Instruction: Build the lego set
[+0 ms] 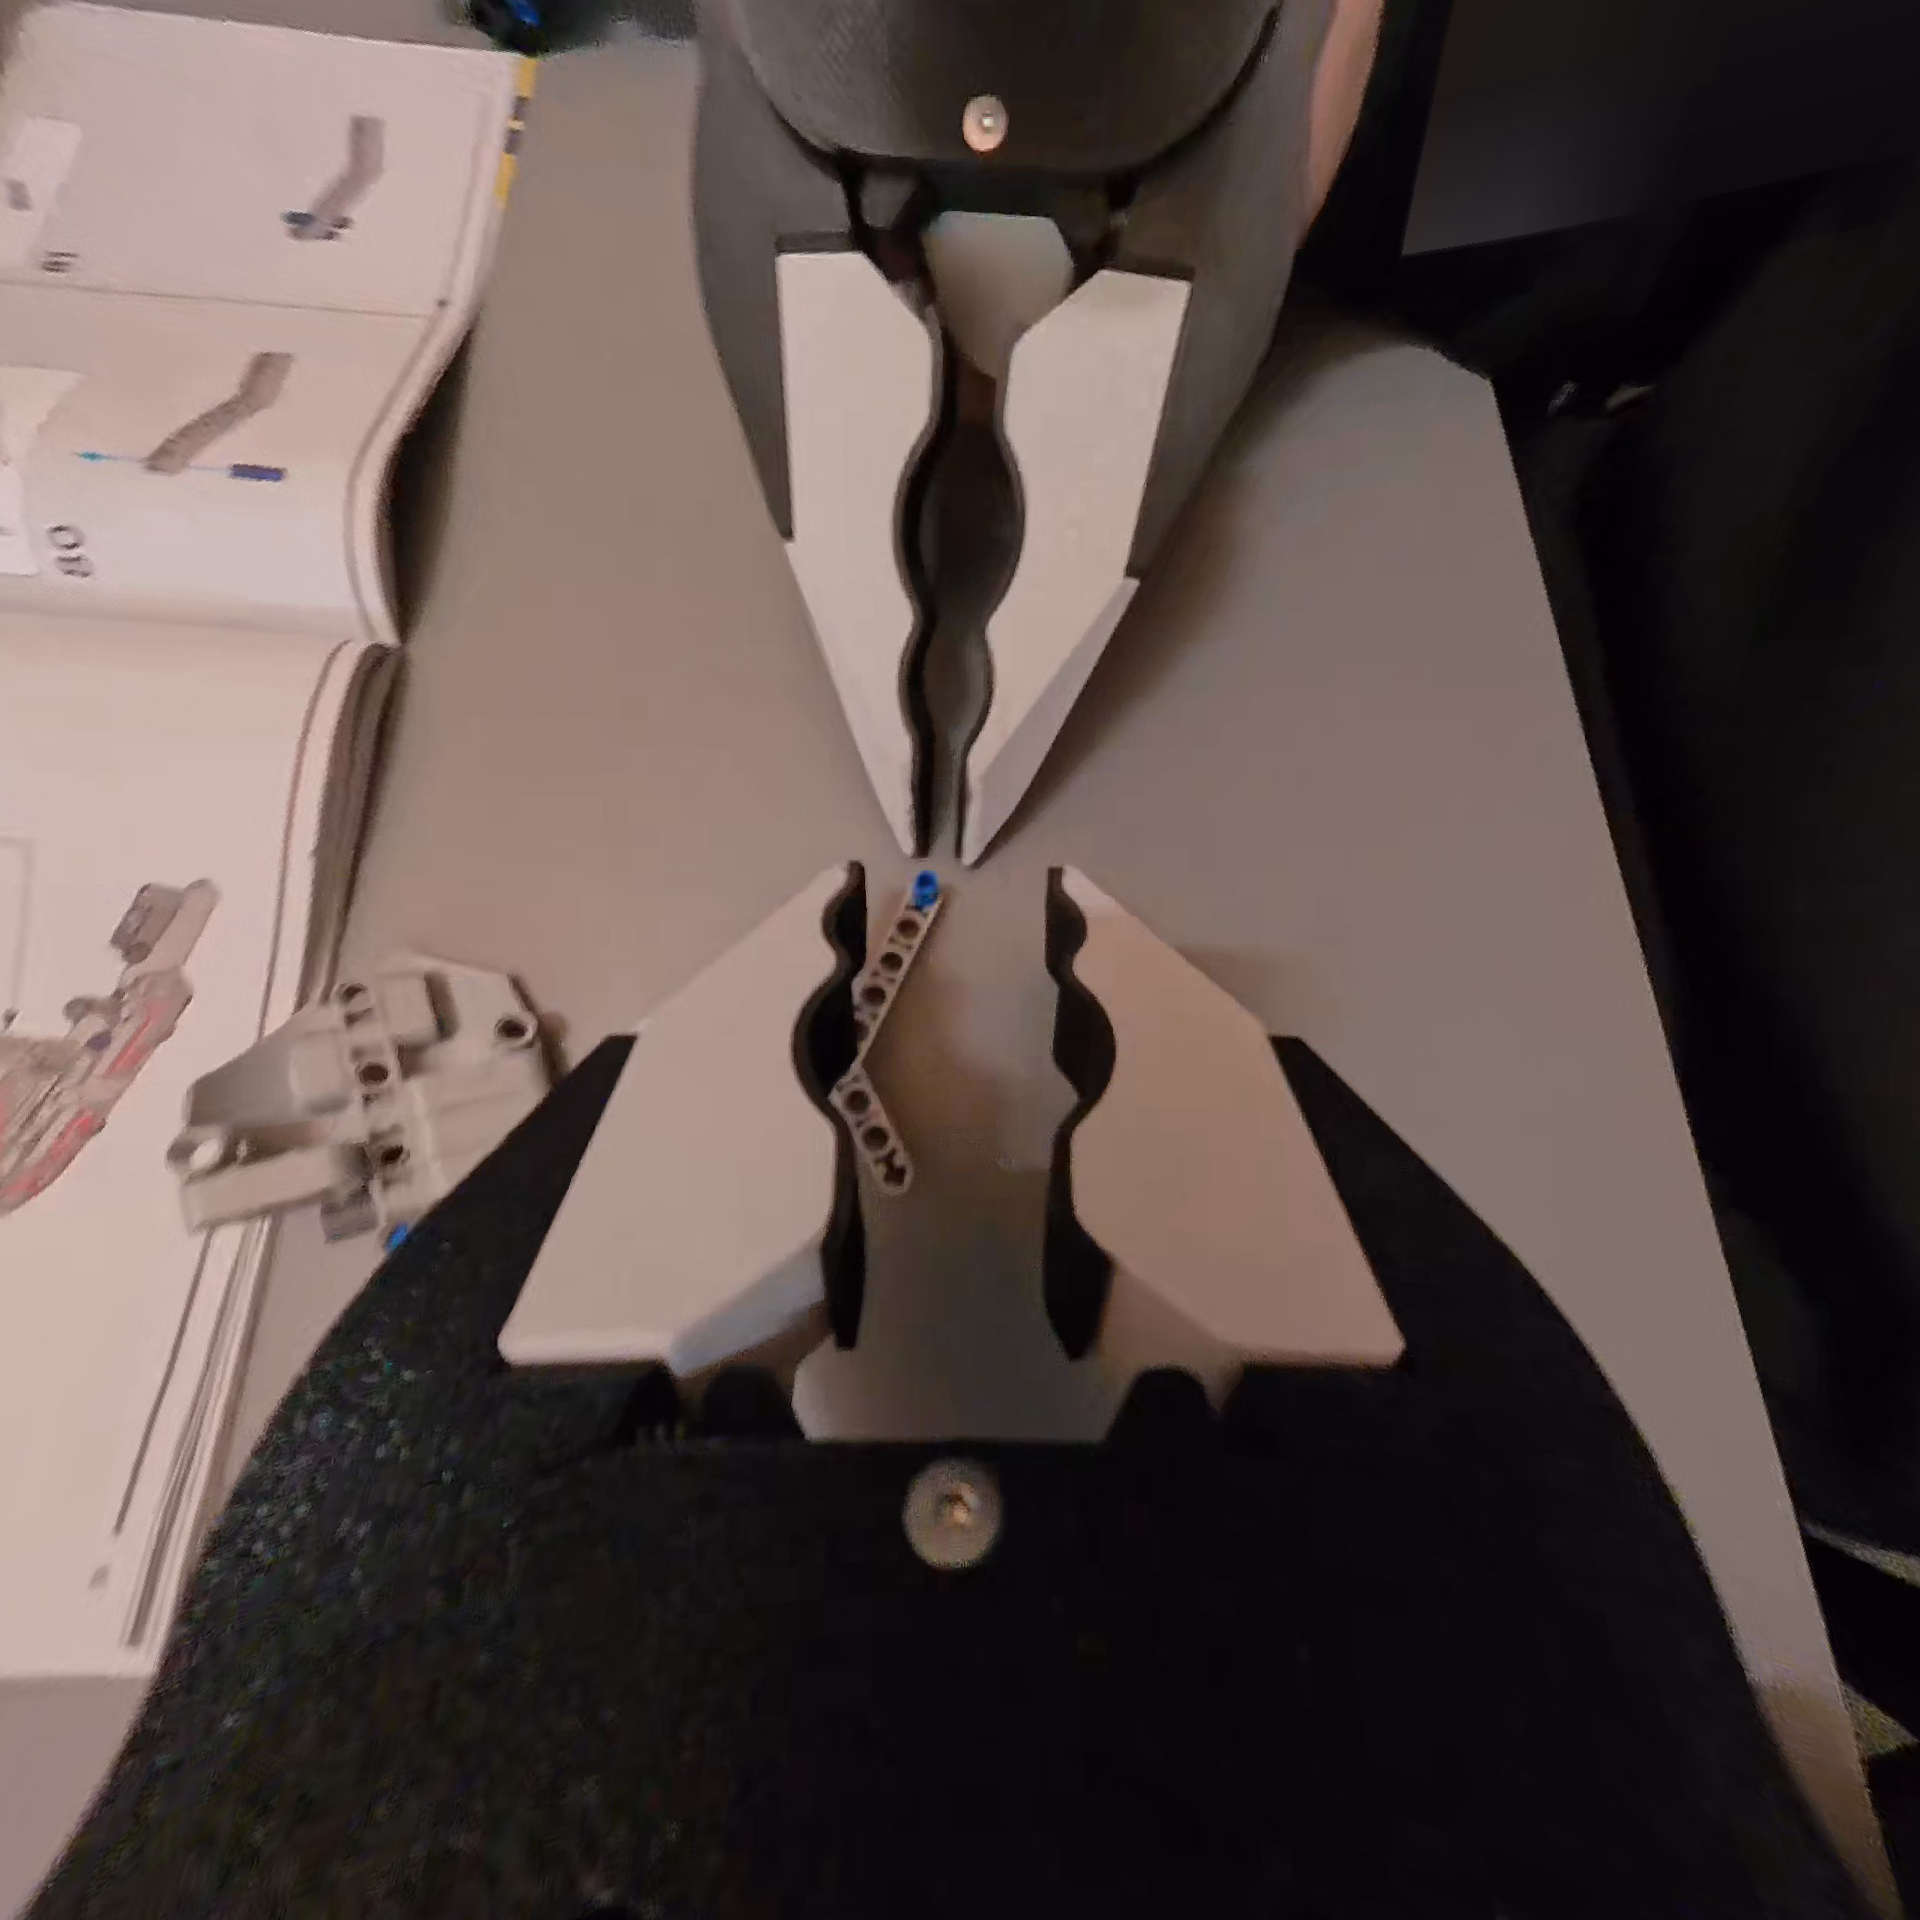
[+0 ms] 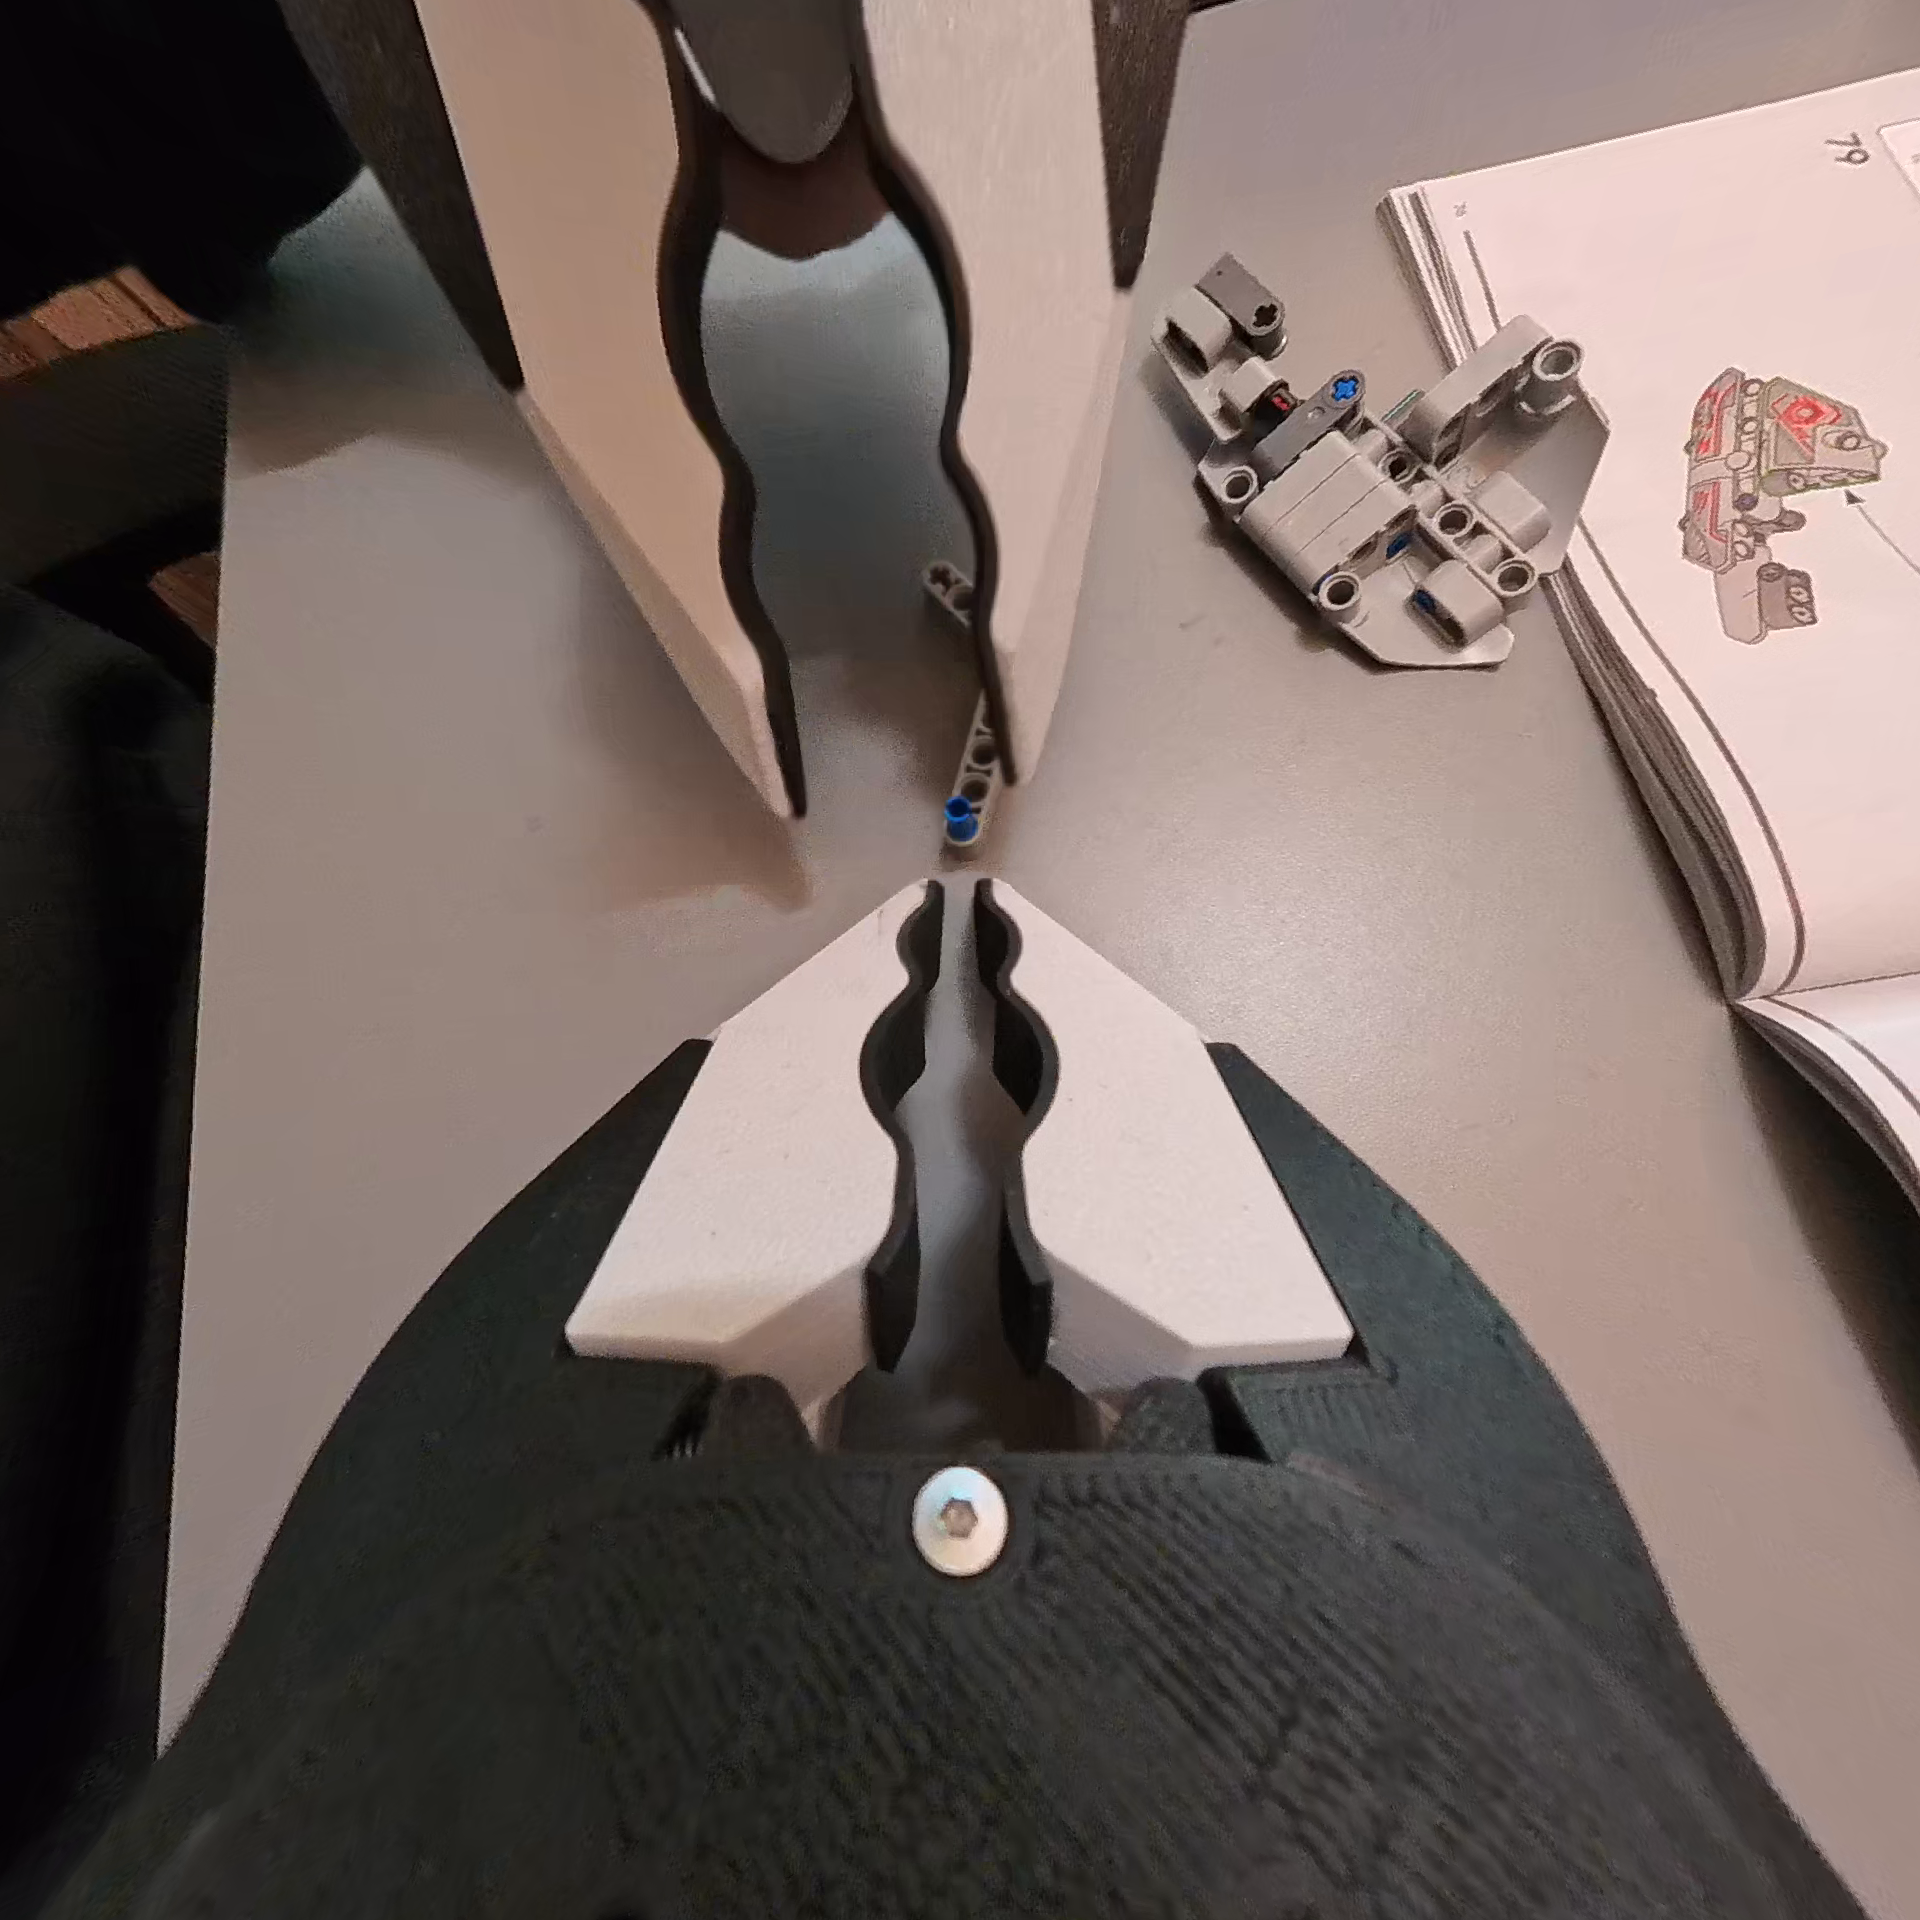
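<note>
A bent grey liftarm (image 1: 881, 1029) lies on the grey table (image 1: 623, 623) between my left gripper's fingers, leaning against one pad. A blue pin (image 1: 923, 886) sits in its far end. My left gripper (image 1: 954, 873) is open wide around the beam and does not clamp it. My right gripper (image 2: 956, 885) faces it tip to tip, its jaws only a narrow slit apart and empty. The blue pin (image 2: 961, 816) is just beyond its tips. The beam (image 2: 977, 748) runs along the left gripper's finger (image 2: 1049, 520). The right gripper also shows in the left wrist view (image 1: 943, 850).
A partly built grey assembly (image 2: 1382, 488) lies beside the open instruction booklet (image 2: 1714, 416); both also show in the left wrist view, the assembly (image 1: 364, 1101) and the booklet (image 1: 156, 520). The table edge (image 1: 1558, 727) drops to dark floor close by. Less than 4 cm separates the two grippers' tips.
</note>
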`<state>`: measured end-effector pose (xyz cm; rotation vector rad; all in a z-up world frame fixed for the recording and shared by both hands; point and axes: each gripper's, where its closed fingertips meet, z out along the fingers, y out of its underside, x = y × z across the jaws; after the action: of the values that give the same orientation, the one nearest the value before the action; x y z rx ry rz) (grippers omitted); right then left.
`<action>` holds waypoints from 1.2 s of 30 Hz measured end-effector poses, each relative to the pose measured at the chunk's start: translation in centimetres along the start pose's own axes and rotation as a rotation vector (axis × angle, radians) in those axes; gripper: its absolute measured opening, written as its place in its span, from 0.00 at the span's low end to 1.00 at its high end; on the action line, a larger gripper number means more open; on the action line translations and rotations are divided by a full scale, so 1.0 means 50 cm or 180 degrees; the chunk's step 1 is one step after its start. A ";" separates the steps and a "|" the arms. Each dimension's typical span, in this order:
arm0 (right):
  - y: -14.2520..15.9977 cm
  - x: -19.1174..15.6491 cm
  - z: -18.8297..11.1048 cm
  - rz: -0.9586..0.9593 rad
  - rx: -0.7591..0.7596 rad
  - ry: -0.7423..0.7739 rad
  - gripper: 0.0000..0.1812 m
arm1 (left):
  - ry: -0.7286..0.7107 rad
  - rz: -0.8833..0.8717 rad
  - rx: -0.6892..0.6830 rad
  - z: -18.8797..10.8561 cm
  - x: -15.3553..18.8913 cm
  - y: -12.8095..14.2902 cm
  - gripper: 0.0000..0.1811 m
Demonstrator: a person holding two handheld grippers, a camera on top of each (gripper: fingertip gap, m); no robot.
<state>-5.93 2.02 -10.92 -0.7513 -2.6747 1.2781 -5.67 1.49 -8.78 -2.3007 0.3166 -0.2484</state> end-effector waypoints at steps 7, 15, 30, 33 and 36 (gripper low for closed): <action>0.000 -0.008 -0.001 -0.0039 0.0006 -0.0071 0.06 | -0.0428 0.0100 -0.0164 -0.011 -0.025 0.027 0.15; 0.005 -0.018 -0.010 0.0118 0.0033 -0.0214 0.11 | -0.0300 0.0345 -0.0813 0.020 -0.024 0.046 0.06; -0.067 0.022 -0.089 0.1103 0.1218 -0.0357 0.24 | -0.0280 -0.1380 0.3062 -0.125 -0.073 -0.181 0.02; -0.123 0.019 -0.121 0.1311 0.1916 -0.0597 0.26 | -0.0161 -0.1317 0.3518 -0.140 -0.063 -0.197 0.02; -0.154 0.007 -0.137 0.1377 0.2276 -0.0749 0.25 | -0.0119 -0.1187 0.3647 -0.137 -0.051 -0.205 0.02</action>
<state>-7.38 2.96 -0.76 -1.1265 -1.9712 2.3537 -8.43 4.31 3.17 -1.2002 -0.2485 -0.4310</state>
